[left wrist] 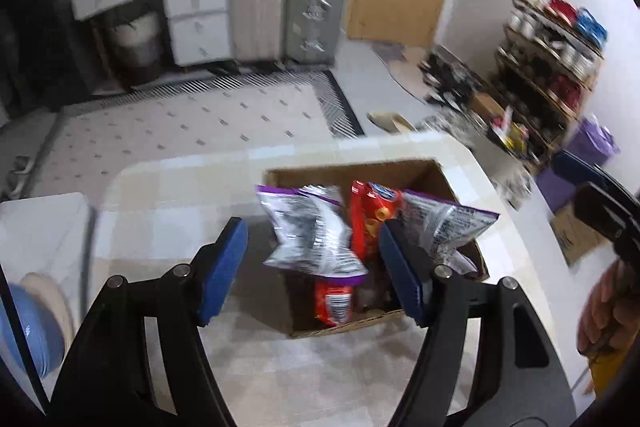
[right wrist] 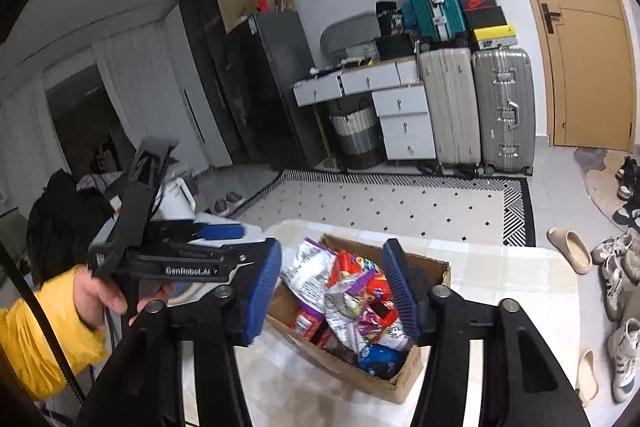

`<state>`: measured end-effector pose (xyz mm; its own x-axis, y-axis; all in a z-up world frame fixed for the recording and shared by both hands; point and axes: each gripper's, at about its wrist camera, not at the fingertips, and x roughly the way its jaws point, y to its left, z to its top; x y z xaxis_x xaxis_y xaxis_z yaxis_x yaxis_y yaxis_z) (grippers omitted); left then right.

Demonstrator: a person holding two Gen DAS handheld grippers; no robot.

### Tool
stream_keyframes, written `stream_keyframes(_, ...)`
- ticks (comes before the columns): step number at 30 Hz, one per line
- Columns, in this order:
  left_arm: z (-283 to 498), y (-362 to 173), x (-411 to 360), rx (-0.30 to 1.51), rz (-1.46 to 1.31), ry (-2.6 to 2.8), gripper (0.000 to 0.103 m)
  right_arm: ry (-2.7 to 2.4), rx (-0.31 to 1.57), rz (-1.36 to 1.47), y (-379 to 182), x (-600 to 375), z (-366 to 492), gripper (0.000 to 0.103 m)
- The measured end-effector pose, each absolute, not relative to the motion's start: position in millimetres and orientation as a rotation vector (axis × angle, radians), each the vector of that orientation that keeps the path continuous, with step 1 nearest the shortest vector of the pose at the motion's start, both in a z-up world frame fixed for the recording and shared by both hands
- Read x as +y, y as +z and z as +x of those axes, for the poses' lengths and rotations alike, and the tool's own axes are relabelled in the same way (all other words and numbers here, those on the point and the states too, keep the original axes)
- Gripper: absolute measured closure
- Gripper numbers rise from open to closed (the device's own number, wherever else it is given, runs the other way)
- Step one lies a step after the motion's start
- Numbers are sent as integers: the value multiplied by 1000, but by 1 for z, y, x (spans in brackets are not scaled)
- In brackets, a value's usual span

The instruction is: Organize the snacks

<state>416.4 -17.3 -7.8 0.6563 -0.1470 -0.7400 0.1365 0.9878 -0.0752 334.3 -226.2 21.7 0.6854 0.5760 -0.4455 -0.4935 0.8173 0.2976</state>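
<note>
The pale checked bench (left wrist: 168,187) lies under both tools. Ahead of the left tool (left wrist: 312,267), its blue pads apart and holding nothing, the open brown cardboard box (left wrist: 400,169) holds silver-and-purple crinkled snack bags (left wrist: 316,231) and red packets (left wrist: 366,223) standing above its rim. The right tool (right wrist: 332,287), also open and empty, hovers before the same box (right wrist: 404,387). Only its view shows a blue packet (right wrist: 380,357) at the box's near corner and the left hand (right wrist: 100,297) in a yellow sleeve (right wrist: 36,343). Floor shoes (right wrist: 570,249) lie off right.
</note>
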Motion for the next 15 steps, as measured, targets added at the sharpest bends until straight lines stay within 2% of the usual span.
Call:
stream_keyframes(2, 396, 4, -12, 786, -15, -119, 28, 570, 512, 171, 33, -228, 319, 12)
stream_keyframes(3, 379, 13, -11, 729, -18, -111, 26, 562, 488, 177, 40, -229, 309, 9)
stream_keyframes(9, 294, 57, -4, 540, -7, -66, 14, 546, 411, 189, 76, -224, 243, 1)
stream_keyframes(11, 262, 70, -3, 473, 0, -53, 1, 546, 380, 190, 84, -221, 219, 1)
stream_keyframes(15, 198, 85, -7, 354, 55, -6, 1, 380, 346, 90, 87, -207, 163, 1)
